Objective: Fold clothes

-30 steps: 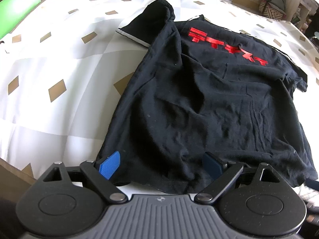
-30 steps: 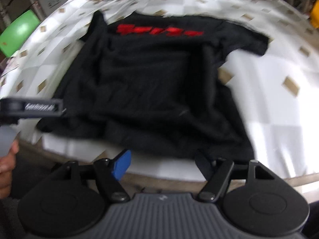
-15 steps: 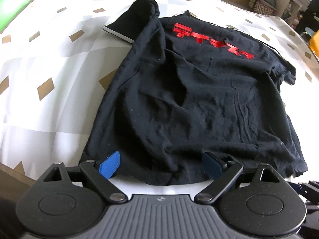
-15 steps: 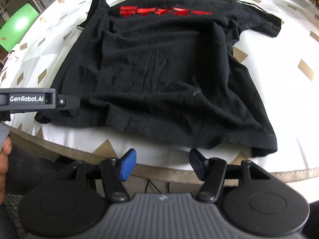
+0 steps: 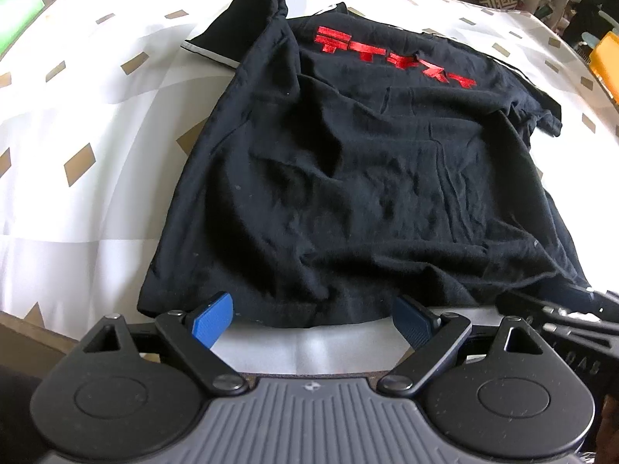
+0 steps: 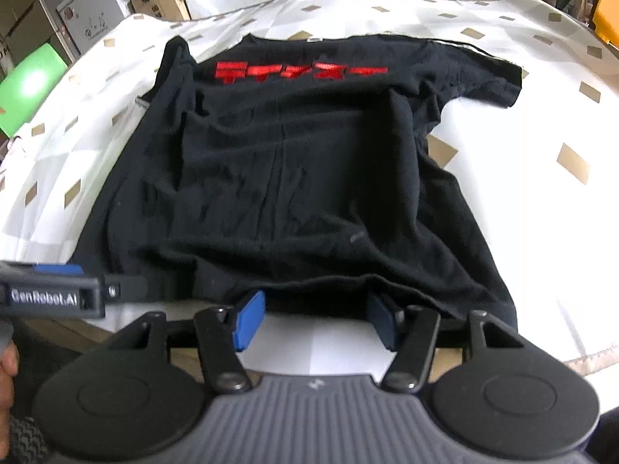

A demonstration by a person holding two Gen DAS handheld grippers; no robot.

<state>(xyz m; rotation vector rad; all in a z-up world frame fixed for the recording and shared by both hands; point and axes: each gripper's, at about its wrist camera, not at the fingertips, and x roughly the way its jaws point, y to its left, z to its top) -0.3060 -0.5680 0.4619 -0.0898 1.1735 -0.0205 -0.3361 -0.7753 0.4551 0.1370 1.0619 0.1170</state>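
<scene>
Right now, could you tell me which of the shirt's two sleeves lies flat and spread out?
The right-hand sleeve lies flat; the left-hand sleeve is bunched up and folded against the black T-shirt.

Black T-shirt (image 5: 359, 178) with red lettering lies spread, wrinkled.

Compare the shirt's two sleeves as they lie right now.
The left sleeve lies bunched and folded, its pale-trimmed cuff showing; the right sleeve lies spread out flat. The left sleeve sits beside the red lettering's start, the right sleeve past its end. Both are black and rest on the patterned cloth.
</scene>
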